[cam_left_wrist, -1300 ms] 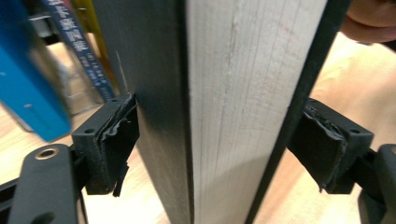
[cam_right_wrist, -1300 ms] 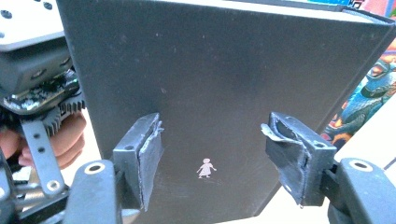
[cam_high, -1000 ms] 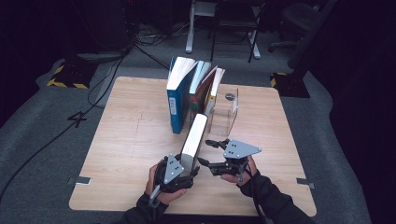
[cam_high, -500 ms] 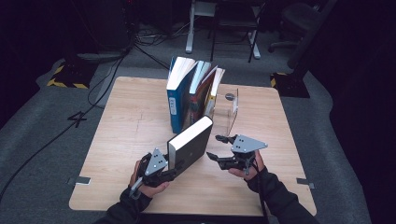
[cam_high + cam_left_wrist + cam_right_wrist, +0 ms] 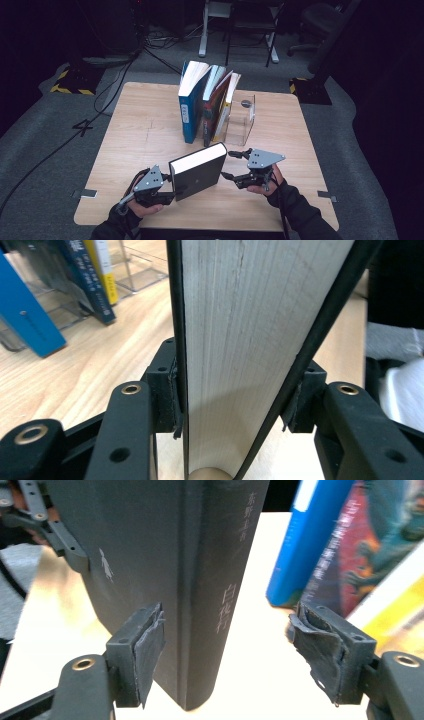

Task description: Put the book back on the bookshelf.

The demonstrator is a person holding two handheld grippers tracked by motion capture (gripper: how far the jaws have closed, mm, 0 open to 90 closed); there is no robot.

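Fingers (image 5: 165,385) of the left gripper (image 5: 167,191) clamp the black book (image 5: 197,170) across its page edge, tilted above the table (image 5: 140,125); right gripper (image 5: 231,165) has just been opening, jaws wide astride the spine, not pressing; best keep the left grip firm and square while turning it toward the shelved books (image 5: 207,102)

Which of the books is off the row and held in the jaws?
The black book, clamped by the left gripper; the other books stand by the clear bookend.
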